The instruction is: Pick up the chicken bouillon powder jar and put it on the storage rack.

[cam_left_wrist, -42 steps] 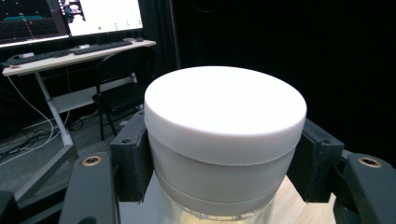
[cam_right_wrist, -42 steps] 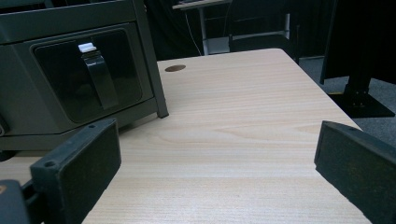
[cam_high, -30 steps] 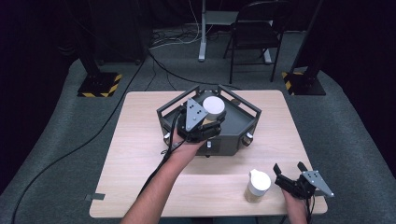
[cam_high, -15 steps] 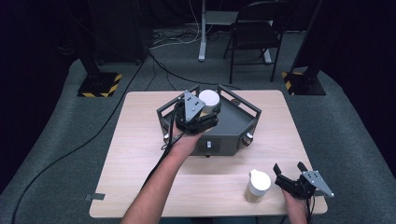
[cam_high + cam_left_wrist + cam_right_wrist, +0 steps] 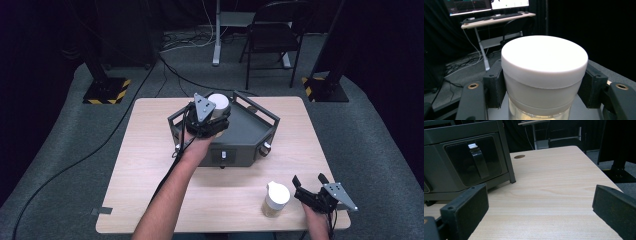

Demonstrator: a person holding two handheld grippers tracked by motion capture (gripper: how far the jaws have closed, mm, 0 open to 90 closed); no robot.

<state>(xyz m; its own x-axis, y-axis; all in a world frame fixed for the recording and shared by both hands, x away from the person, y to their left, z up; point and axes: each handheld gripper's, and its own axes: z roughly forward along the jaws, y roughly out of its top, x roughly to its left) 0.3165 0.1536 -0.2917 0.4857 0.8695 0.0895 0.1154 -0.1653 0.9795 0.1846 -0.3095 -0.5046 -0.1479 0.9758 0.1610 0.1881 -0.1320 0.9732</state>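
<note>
The white-lidded jar sits clamped in the left tongs, held above the grey tray-topped box that stands mid-tabletop. In the left gripper view the jar has a broad white screw lid over a clear lower body, and the two black pads press against the lid's skirt on either side, so the left tongs are closed on it. Compared with the frame a second ago, the left hand has carried the jar a little toward the far left of the box, from near the box's middle to above its left rear rail; the grip itself looks unchanged.

A second white-lidded jar stands on the wooden tabletop near the front edge, just beside the right tongs, in the same spot as before. The right tongs rest low at the tabletop's front right corner with their pads wide apart and nothing between them; in the right gripper view the bare wood shows between the two pads, with the box's dark front panel and latch beyond. The right hand has not shifted.

Behind the tabletop a folding chair stands on grey carpet.
</note>
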